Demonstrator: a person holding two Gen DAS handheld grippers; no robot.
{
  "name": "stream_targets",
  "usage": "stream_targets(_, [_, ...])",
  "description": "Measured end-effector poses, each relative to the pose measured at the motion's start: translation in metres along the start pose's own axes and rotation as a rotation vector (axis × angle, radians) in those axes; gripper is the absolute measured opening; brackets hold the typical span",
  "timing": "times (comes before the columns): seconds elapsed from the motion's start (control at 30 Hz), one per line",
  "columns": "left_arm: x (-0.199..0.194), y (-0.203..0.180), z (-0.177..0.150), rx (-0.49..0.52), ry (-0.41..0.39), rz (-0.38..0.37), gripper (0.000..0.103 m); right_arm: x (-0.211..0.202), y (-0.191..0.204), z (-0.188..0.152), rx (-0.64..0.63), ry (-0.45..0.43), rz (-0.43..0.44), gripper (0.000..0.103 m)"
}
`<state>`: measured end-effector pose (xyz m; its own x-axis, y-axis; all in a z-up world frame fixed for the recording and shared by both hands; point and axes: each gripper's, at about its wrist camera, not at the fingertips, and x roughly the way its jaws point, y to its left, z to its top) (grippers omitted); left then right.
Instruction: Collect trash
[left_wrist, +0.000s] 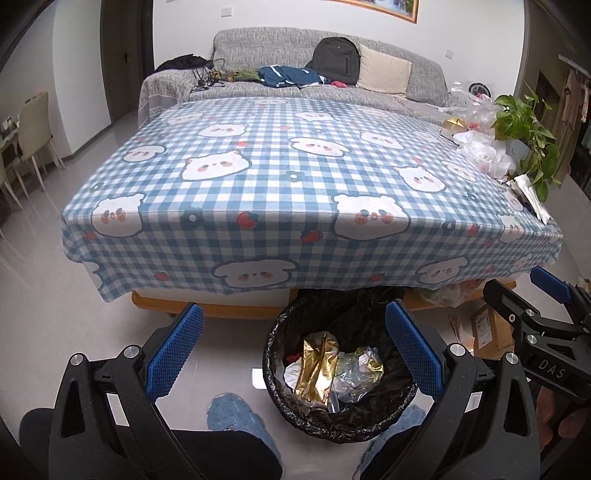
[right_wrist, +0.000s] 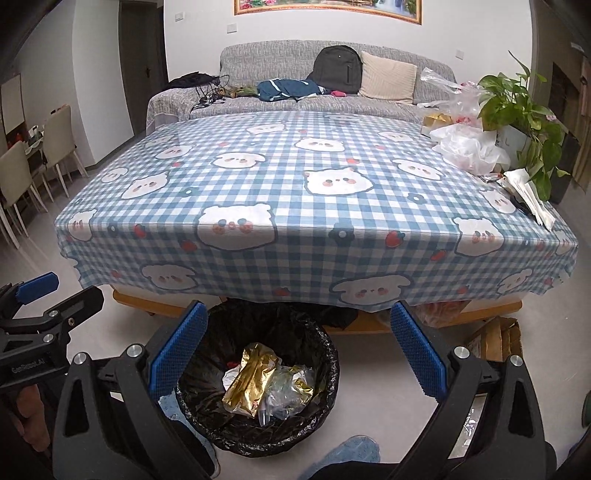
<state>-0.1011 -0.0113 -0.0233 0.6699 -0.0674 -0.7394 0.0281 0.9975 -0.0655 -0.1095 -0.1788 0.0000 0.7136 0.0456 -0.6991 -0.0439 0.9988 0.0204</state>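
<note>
Our left gripper (left_wrist: 293, 354) and right gripper (right_wrist: 299, 354) released and empty, gold wrapper (left_wrist: 317, 363) lengthwise twelve-to-six in black-lined bin (left_wrist: 280, 402), checked tablecloth (left_wrist: 280, 166) at twelve o'clock, grey sofa (left_wrist: 258, 48) beyond

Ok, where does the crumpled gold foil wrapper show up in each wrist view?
Left wrist: gold foil wrapper in the black-lined bin, bottom centre, right of middle.
Right wrist: wrapper in the bin, bottom centre, left of middle.
Shared landmark: black backpack on the sofa.

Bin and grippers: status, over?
Left gripper and right gripper open, empty. Bin holds gold foil and clear plastic. More bags at table's far right. Nothing in the way.
</note>
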Motion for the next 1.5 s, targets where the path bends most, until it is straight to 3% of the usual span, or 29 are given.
stream_targets(1.5, [0.0076,0.0015,-0.0010,0.003,-0.006,0.009,0.097,0.0056,-0.0006,-0.0030,0.032,0.018,0.013,0.095])
